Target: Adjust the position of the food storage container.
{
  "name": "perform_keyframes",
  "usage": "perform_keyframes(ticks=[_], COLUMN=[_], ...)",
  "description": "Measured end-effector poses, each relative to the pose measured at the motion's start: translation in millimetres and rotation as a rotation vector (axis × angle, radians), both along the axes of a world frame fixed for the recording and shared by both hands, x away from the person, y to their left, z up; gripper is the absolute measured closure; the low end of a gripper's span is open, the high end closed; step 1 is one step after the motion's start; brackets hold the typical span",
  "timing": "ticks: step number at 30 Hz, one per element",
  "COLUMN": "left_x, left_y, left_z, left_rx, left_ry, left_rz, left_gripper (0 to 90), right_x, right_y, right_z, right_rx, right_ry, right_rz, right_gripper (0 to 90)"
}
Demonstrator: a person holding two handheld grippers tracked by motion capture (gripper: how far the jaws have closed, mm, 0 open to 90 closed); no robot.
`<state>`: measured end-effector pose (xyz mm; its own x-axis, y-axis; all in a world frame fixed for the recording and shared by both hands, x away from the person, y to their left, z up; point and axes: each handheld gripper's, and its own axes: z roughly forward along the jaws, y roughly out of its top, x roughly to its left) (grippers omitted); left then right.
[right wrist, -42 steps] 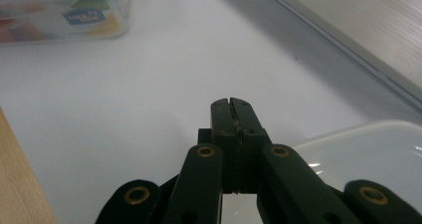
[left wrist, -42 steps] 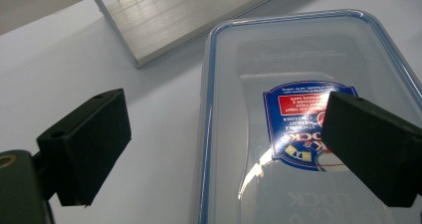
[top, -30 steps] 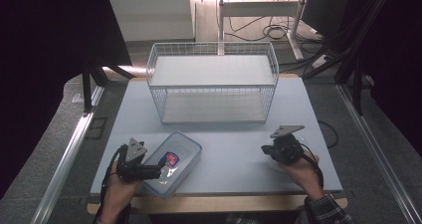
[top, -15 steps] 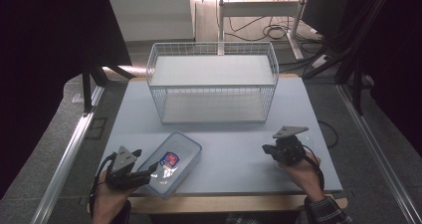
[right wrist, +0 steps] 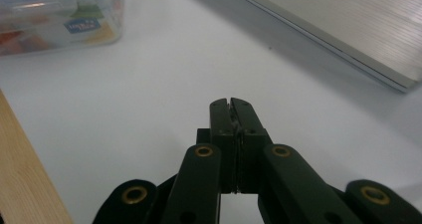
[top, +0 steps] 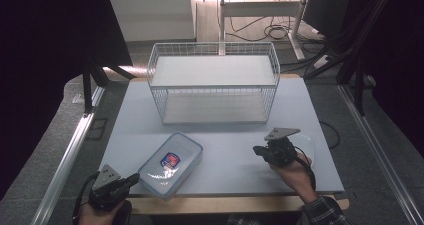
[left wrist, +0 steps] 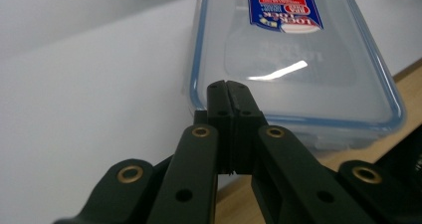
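A clear plastic box [top: 170, 165] with a blue-rimmed lid and a red and blue label lies near the table's front edge, left of centre. My left gripper [top: 133, 178] is shut and empty at the front left corner, its tips just short of the box's near end. In the left gripper view the closed jaws point at the box's lid [left wrist: 293, 59], with the left gripper [left wrist: 229, 87] right at its rim. My right gripper [top: 258, 149] rests shut and empty on the table at the right. Its own view shows the right gripper [right wrist: 231, 104] over bare table, the box [right wrist: 59, 15] far off.
A white wire basket [top: 214, 85] with a flat base stands at the back middle of the pale table [top: 230, 160]; its base edge [right wrist: 348, 35] crosses the right gripper view. The wooden front edge [left wrist: 348, 149] of the table runs just beside the box.
My left gripper has drawn back from the box toward the front left corner. The box and the right gripper have stayed where they were.
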<state>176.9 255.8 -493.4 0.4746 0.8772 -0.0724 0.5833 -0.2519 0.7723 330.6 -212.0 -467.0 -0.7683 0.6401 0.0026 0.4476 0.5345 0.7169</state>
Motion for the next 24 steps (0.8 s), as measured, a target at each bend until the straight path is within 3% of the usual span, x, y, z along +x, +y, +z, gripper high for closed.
perform_keyframes(ticks=[3, 5, 8, 12, 20, 23, 24], left_x=[-2.3, -1.9, -0.9, 2.2, 17.0, 27.7, 31.2], left_y=[-0.3, 2.5, 4.2, 4.0, -0.5, -2.0, -2.0], left_z=[-4.4, -6.0, -6.9, -8.0, -9.9, -14.7, -17.1], left_rx=[0.012, -0.018, -0.034, -0.017, -0.019, 0.014, 0.010], left_ry=[0.028, 0.039, 0.038, 0.029, 0.010, 0.001, 0.016], left_rz=[-0.012, -0.015, -0.007, 0.014, 0.032, 0.059, 0.057], left_gripper=[89.8, 89.8, 89.8, 89.8, 89.8, 89.8, 89.8], right_x=[1.7, 3.5, 5.8, 11.2, 21.4, 31.0, 33.9], right_y=[9.5, 18.3, 23.5, 34.3, 62.5, 73.9, 76.8], right_z=[-1.2, -2.7, -3.4, -3.8, -7.7, -10.2, -11.3], right_rx=[0.001, -0.006, -0.003, 0.015, 0.011, 0.017, 0.020], right_ry=[-0.004, -0.008, -0.008, 0.000, 0.001, 0.013, 0.019], right_rz=[0.018, 0.036, 0.046, 0.067, 0.115, 0.124, 0.126], right_gripper=[87.8, 87.2, 87.0, 87.0, 88.1, 88.1, 88.1])
